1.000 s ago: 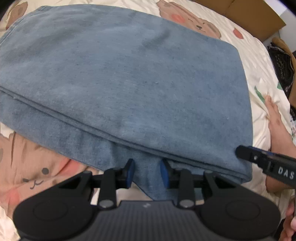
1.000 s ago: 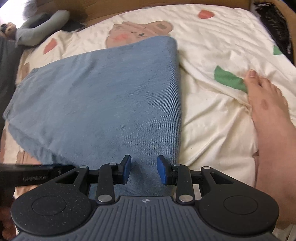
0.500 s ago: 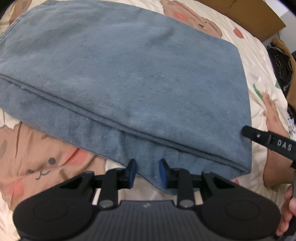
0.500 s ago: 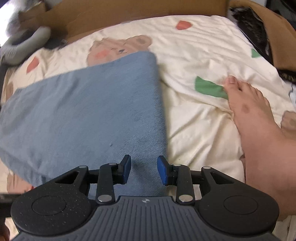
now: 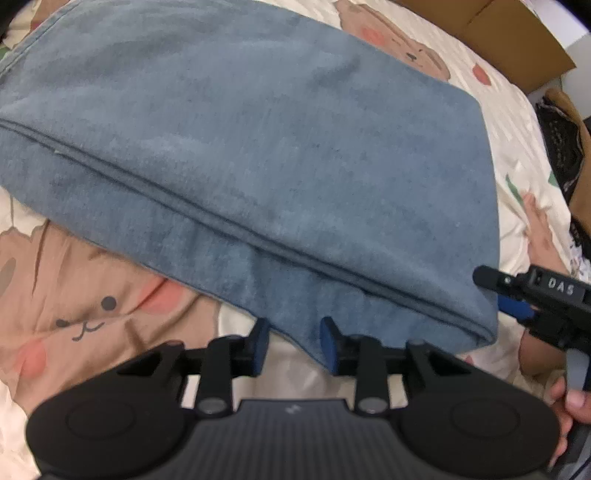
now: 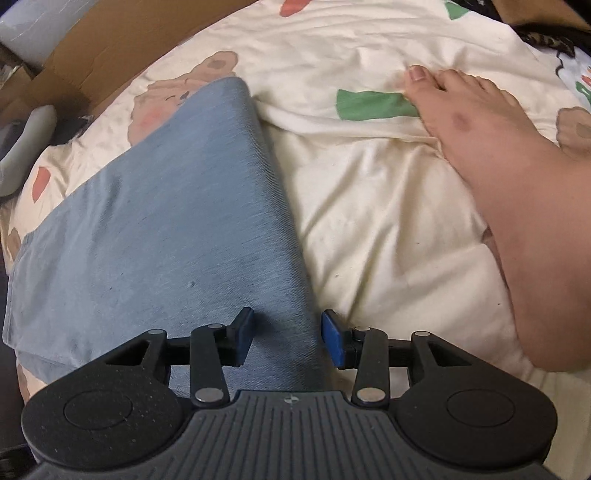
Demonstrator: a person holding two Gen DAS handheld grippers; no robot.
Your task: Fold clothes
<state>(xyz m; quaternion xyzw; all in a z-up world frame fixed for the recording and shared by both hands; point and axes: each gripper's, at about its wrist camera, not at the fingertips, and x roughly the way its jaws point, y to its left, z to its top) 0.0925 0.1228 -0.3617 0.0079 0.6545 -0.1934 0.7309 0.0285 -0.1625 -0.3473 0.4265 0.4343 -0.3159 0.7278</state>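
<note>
A folded blue denim garment (image 5: 258,140) lies flat on the bear-print bedsheet (image 5: 85,295). My left gripper (image 5: 294,343) hovers at its near edge. A hanging corner of the lower layer sits between the jaws, which are opening, and the pads do not press it. My right gripper (image 6: 287,336) stands over the garment's (image 6: 177,221) right folded edge. Its jaws are opening with that fold between them, and the right pad is clear of the cloth. One black finger (image 5: 491,278) of the right gripper shows at the garment's near right corner.
A person's bare foot (image 6: 498,147) rests on the sheet just right of the garment, and a hand (image 5: 569,398) holds the right gripper. Brown cardboard (image 5: 498,33) lines the far side of the bed. A dark patterned item (image 5: 557,147) lies at the right edge.
The right gripper has rolled and dropped a little toward the fold, and its jaws have spread wider. The left gripper has stayed at the near edge, its jaws narrowing briefly and then widening again.
</note>
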